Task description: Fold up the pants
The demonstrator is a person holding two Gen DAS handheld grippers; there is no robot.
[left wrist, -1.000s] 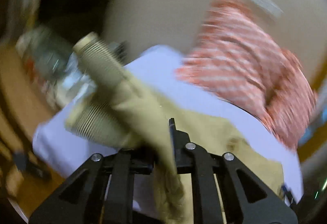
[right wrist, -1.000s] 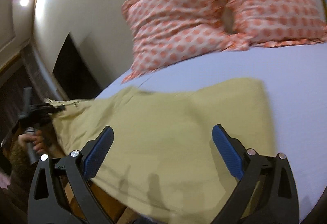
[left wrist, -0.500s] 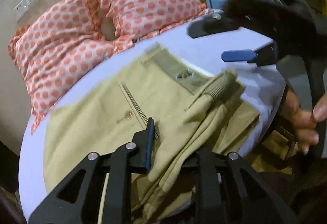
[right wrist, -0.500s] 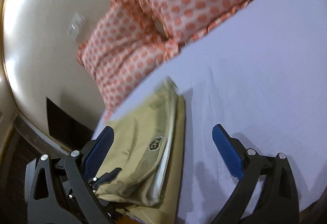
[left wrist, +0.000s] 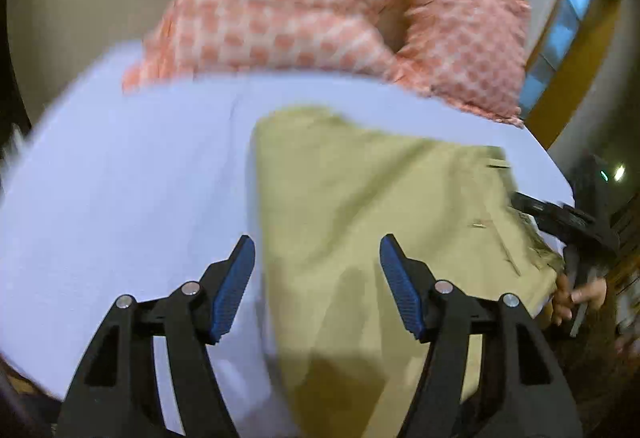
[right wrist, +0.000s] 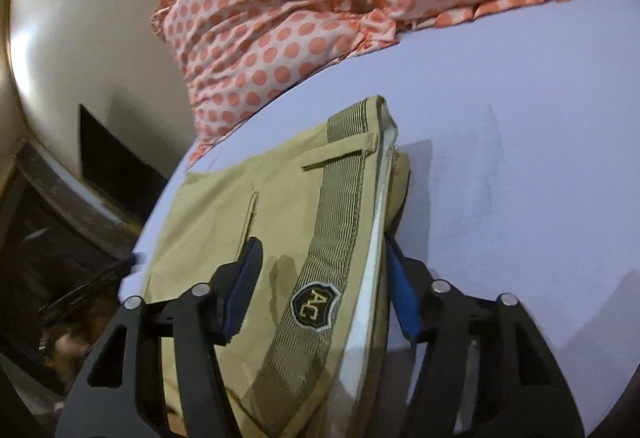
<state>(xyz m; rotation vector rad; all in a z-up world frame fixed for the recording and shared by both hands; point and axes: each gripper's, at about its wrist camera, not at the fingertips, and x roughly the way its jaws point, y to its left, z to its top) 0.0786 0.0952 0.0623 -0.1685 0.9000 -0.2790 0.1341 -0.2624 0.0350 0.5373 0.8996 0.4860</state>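
Pants (right wrist: pixel 248 238) (khaki) lie folded between open right hand-held gripper (right wrist: pixel 320 290) fingers.

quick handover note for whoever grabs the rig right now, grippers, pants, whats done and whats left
Left gripper: open, holding nothing, above the pants' left edge.
Right gripper: open, straddling the waistband end of the pants; not clamped.
Pants: khaki, folded into a stack on the lilac sheet, below the polka-dot pillows.
Done: legs folded over.
Left: probably neaten the uneven waistband-side edges; add another fold if wanted.
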